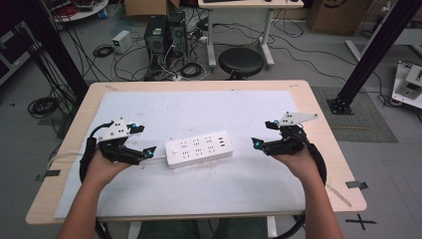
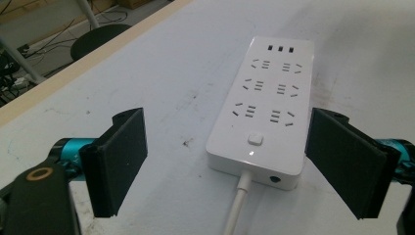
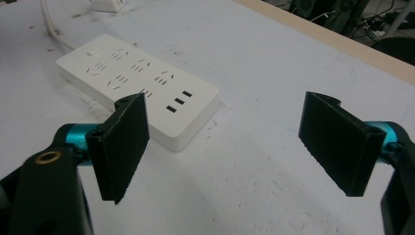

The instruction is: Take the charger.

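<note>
Centrally, white power strip (image 1: pixel 199 148) between left gripper (image 1: pixel 142 141) and right gripper (image 1: pixel 263 134), jaws wide apart, empty; cord mostly hidden.

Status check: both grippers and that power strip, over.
Left gripper open, empty, at the power strip's cord end. Right gripper open, empty, off its USB end. Strip flat on the white mat, untouched. Nothing between.
</note>
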`<state>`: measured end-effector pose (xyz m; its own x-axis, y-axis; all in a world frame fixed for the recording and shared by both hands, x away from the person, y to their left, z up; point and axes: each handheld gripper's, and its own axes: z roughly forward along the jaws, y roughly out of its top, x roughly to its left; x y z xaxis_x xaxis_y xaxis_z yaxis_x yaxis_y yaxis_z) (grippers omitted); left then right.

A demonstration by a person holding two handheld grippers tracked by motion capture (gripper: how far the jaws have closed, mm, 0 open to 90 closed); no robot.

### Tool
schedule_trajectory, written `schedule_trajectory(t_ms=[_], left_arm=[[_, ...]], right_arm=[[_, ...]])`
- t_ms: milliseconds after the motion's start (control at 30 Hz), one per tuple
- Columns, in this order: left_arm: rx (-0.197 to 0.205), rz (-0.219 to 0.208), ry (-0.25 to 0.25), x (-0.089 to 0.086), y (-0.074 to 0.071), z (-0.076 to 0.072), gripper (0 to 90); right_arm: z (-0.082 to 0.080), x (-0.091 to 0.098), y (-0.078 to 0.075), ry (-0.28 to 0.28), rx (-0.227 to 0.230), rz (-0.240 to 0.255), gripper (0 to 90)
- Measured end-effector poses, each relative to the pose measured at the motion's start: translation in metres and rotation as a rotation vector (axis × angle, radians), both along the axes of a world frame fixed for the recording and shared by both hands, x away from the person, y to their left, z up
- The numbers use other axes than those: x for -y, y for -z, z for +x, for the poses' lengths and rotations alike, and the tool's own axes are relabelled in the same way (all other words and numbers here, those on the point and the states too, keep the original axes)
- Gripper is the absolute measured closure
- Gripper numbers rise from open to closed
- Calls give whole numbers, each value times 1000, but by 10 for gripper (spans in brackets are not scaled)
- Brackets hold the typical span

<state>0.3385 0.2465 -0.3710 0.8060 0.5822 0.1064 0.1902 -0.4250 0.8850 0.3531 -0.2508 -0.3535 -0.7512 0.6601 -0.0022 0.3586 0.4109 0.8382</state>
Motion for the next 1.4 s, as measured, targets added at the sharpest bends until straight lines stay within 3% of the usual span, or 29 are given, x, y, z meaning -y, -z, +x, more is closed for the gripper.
schedule_trajectory(t_ms=[500, 667, 767, 833, 967, 1000, 1033, 1067, 1267, 1367, 1400], left_arm=[[-2, -2, -15, -5, -1, 1, 158], [4, 7, -25, -9, -5, 2, 158], [6, 34, -40, -15, -10, 5, 158], [13, 56, -59, -22, -14, 10, 158], [15, 59, -96, -31, -20, 20, 158], [-3, 82, -110, -36, -22, 30, 158], [-3, 82, -110, -36, -22, 30, 158], [-7, 82, -118, -40, -22, 39, 159], [-67, 94, -150, -55, -11, 71, 160], [-84, 115, -157, -59, -6, 82, 160], [-109, 137, -154, -61, 0, 93, 160]], right_arm=[[-3, -5, 1, -22, 0, -9, 194], [-4, -7, 0, -20, 5, -16, 194], [-3, -8, 0, -20, 1, -19, 194], [-3, -8, 0, -16, -1, -22, 194], [-2, -10, 3, -22, -4, -25, 194], [-2, -11, 3, -22, -8, -27, 194], [-2, -12, 4, -18, -11, -28, 194], [-1, -12, 4, -24, -6, -31, 194], [-1, -14, 7, -26, -17, -36, 194], [-1, -14, 8, -29, -14, -38, 194], [-1, -13, 9, -29, -16, -37, 194]])
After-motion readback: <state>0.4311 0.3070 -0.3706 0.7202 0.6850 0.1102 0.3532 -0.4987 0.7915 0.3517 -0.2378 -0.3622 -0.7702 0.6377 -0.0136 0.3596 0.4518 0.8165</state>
